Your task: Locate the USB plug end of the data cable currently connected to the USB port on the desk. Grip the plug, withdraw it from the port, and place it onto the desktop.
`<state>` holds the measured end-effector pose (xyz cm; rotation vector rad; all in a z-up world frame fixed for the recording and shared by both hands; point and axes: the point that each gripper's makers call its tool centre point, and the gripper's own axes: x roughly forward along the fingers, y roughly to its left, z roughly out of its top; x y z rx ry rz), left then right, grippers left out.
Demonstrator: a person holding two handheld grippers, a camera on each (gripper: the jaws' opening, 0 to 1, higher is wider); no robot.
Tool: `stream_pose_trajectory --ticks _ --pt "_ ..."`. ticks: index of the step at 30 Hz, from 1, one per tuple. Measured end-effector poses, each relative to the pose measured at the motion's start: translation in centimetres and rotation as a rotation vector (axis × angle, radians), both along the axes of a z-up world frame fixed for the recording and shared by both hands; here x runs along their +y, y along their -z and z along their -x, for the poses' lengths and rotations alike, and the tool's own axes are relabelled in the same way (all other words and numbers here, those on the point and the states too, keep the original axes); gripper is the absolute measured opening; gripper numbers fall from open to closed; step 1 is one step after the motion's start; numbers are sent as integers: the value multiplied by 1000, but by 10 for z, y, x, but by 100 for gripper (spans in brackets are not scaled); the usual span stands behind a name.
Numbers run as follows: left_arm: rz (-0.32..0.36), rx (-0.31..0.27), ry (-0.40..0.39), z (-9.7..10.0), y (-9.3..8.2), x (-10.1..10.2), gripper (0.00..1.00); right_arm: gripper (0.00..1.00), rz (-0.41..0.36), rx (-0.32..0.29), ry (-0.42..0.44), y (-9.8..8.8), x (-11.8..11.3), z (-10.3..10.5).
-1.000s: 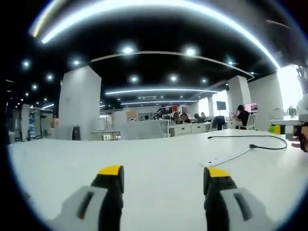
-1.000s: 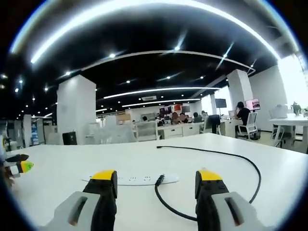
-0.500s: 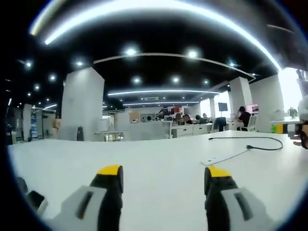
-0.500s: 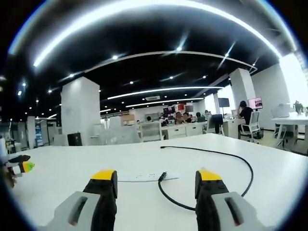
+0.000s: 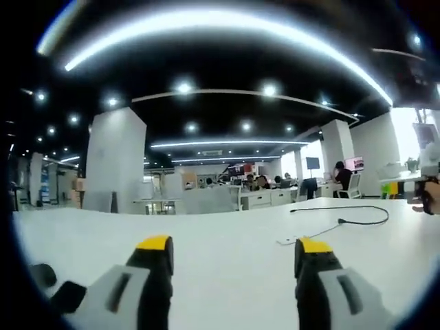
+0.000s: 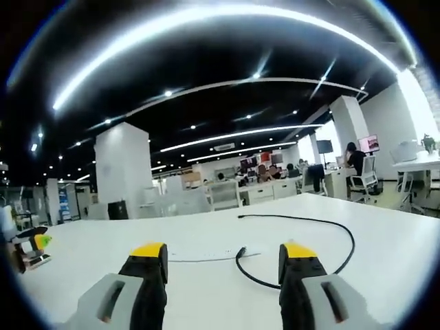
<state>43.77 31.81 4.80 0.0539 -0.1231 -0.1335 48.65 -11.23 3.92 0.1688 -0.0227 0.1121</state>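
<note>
In the right gripper view a black data cable (image 6: 309, 271) curls over the white desk (image 6: 206, 295), and its USB plug (image 6: 240, 251) sits in the right end of a flat white power strip (image 6: 206, 253). My right gripper (image 6: 222, 260) is open, short of the plug, with nothing between its jaws. In the left gripper view the same cable (image 5: 357, 221) and strip (image 5: 287, 240) lie far off to the right. My left gripper (image 5: 232, 249) is open over bare desk (image 5: 206, 268). The right gripper (image 5: 423, 192), held by a hand, shows at that view's right edge.
The left gripper (image 6: 27, 246) with its yellow-green tip shows at the right gripper view's left edge. Beyond the desk is an open office with white pillars (image 6: 122, 172), desks, chairs and seated people (image 6: 357, 161) far back.
Both cameras have dropped lower toward the desk, so the strip and cable look flatter. The right gripper stays open, with the plug still in the strip.
</note>
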Motion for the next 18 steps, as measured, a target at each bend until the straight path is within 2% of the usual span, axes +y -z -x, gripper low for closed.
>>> stream_pose_trajectory --ticks 8,10,18 --pt "-6 -12 -17 31 2 17 73 66 -7 -7 -7 -2 -4 18" --pt "-11 -15 -19 39 2 21 73 66 -4 -16 -15 -7 -3 37" --pt "-9 -53 -36 72 -3 31 75 66 8 -70 -36 -19 5 82"
